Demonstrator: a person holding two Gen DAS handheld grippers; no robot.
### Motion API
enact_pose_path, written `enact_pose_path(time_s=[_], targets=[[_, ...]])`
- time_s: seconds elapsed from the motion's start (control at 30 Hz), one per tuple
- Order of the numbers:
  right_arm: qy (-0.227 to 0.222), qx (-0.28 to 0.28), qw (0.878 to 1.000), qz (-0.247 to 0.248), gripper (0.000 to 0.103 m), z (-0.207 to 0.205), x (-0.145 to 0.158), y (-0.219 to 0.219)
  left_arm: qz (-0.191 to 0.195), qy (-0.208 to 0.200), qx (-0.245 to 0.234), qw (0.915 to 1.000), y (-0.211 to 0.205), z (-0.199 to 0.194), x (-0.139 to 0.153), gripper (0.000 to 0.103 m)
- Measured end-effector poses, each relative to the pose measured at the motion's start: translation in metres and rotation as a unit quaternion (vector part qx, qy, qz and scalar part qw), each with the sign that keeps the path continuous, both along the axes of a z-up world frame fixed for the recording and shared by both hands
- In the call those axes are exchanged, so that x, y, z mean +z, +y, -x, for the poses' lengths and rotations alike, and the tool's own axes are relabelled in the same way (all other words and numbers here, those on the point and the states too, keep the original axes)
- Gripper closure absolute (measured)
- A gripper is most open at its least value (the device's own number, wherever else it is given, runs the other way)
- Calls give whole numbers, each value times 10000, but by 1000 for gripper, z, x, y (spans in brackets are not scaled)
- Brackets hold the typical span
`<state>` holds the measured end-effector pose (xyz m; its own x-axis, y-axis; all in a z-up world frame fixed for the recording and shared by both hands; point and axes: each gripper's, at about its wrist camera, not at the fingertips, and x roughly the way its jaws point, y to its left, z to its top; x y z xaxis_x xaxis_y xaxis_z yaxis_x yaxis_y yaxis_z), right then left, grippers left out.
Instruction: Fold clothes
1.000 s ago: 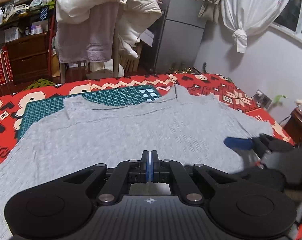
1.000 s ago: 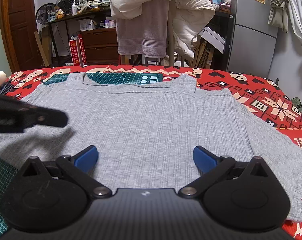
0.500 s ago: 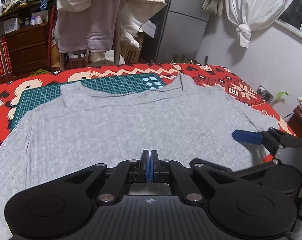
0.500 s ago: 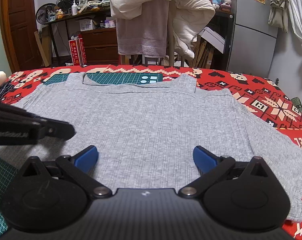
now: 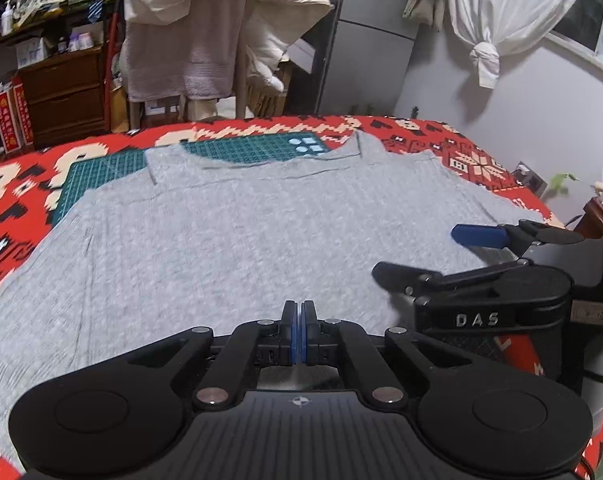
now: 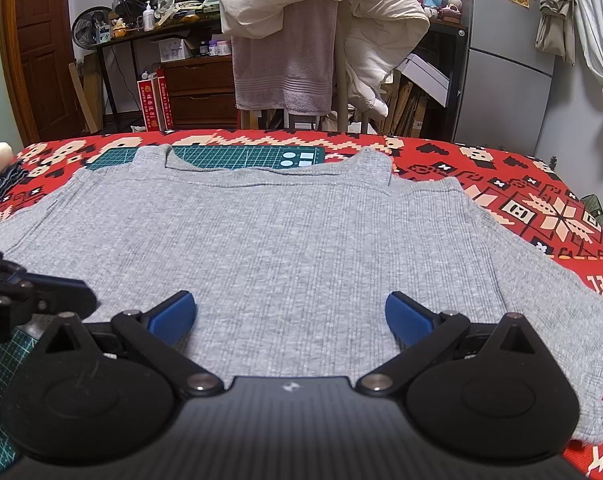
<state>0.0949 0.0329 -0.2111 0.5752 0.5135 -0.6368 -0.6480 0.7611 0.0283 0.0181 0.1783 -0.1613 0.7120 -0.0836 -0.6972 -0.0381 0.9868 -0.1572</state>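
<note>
Left wrist view shows my clenched, empty left claw [image 5: 300, 332] has drawn beside my spread right claw [image 6: 291, 318] over the flat grey top [image 6: 285, 248], fold unstarted.

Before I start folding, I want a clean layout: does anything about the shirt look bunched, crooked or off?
Nothing stands out. The grey ribbed top lies flat and spread on the red patterned cloth, neckline partly over the green cutting mat; no bunching or damage shows.
</note>
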Motion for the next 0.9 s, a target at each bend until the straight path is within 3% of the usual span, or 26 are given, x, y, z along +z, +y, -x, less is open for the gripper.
enact_pose_path(time_s=[0.33, 0.9], targets=[[2, 6, 10000, 0, 0, 0, 0, 0, 168, 41, 189, 9997, 19, 20, 0, 101], [8, 18, 10000, 0, 0, -1, 0, 0, 319, 58, 279, 9991, 22, 19, -1, 101]])
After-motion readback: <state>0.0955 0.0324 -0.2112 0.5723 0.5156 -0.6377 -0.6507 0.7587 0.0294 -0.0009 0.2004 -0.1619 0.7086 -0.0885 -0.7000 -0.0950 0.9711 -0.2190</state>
